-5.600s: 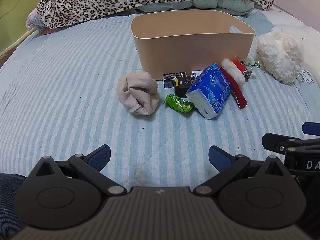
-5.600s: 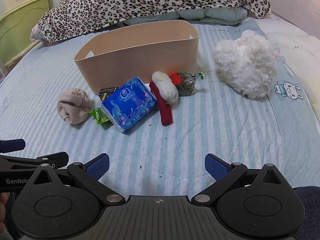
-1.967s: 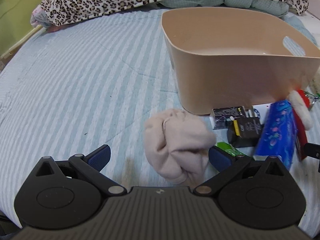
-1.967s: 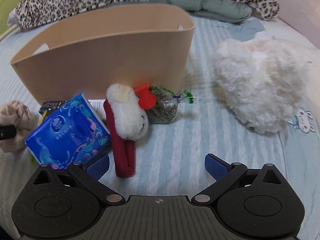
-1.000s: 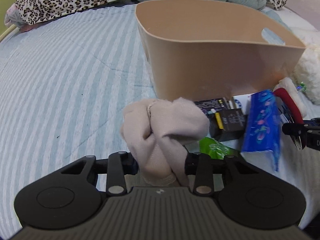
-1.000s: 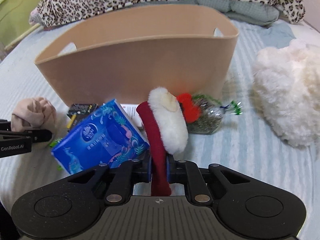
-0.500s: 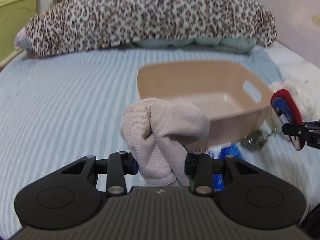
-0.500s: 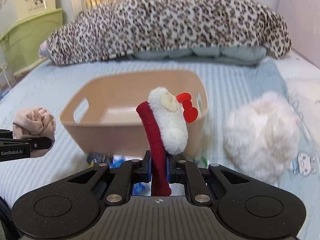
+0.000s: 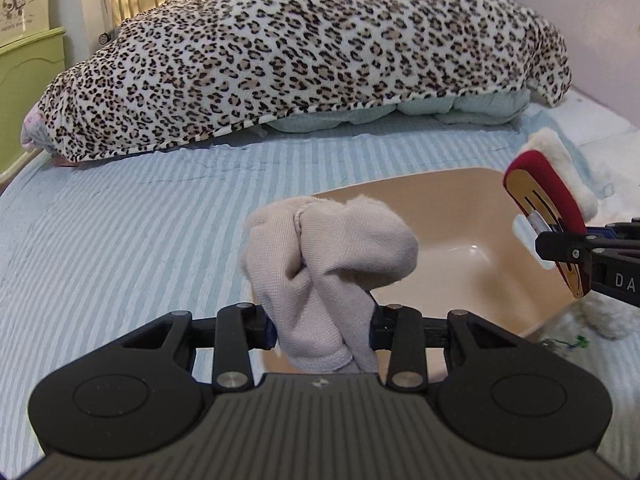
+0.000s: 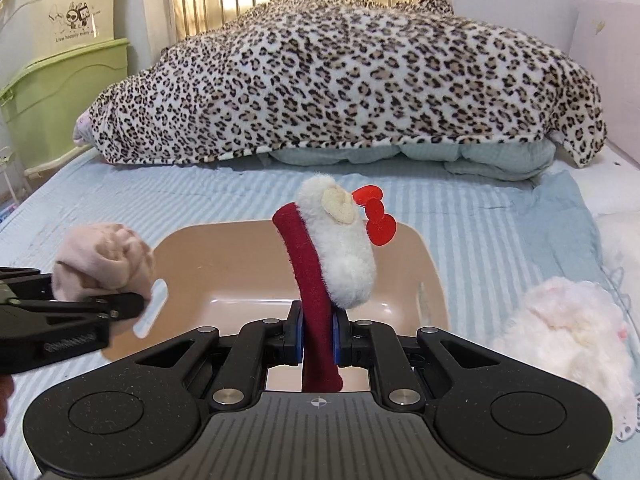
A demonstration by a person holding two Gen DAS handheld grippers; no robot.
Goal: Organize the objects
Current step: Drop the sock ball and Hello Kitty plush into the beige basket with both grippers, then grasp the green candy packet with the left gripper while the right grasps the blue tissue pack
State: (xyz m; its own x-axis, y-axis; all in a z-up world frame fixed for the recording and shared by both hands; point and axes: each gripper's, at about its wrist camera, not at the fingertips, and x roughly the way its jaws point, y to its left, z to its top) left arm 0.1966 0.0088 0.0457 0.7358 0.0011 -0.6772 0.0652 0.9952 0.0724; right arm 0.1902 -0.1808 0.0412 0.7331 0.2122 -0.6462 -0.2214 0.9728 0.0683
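**Two grippers, two loads, one bin**

One beige sock ball (image 9: 320,264) is up in the air, pinched between the fingers of the left gripper (image 9: 322,328), and it hangs over the near-left rim of the bin (image 10: 430,272). One red hair clip (image 10: 316,280) with white fluff and a small red bow stands upright in the right gripper (image 10: 316,338), clamped tight by its lower end, directly above the bin's open middle. From the left wrist view the clip (image 9: 544,204) shows its gold metal underside, held off to the right over the bin's far side.

One bin, tan plastic, with cut-out handles at both short ends, and its floor shows bare where visible. It sits on a blue-and-white striped bedspread (image 9: 120,240).

Outward now: one white fluffy toy (image 10: 568,328) lies on the bed just right of the bin. One leopard-print blanket (image 10: 352,80) is heaped across the head of the bed. Two storage tubs stack at far left, a green one (image 10: 64,100) below and a cream one (image 10: 56,8) on top.

Writing: the cream tub reads "Live happily every d..." under a cartoon. The right gripper's arm shows "DA" in the left view; the lettering on the left gripper's arm is too blurred to read.
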